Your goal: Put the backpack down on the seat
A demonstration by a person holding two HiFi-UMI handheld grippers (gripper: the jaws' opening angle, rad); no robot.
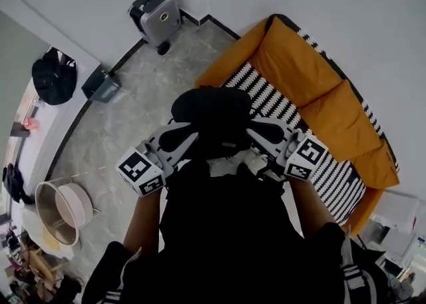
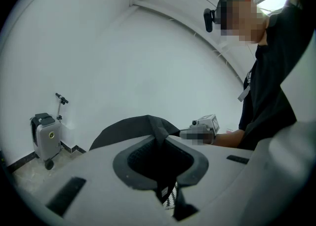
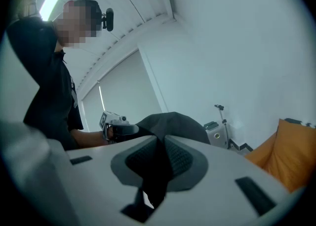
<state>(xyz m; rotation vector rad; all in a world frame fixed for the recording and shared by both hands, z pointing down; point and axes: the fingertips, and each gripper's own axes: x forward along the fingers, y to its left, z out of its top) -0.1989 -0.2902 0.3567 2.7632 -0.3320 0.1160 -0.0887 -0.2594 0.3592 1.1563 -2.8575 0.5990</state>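
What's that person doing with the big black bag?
A person is holding a black backpack up with two grippers. The left gripper and the right gripper each pinch its fabric, one from each side. The backpack hangs in the air beside an orange sofa with a striped seat. It has not been put down on the seat yet.

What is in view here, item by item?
backpack: one, black, centre, held aloft
sofa: one, orange with striped seat, right
suitcase: one, grey, by far wall
bag: one, black, on white counter, left
box: one, dark, floor beside counter
basket: one, pale, lower left
left gripper: one, grey, fingers shut on backpack
right gripper: one, grey, fingers shut on backpack
person: one, black top, bottom centre
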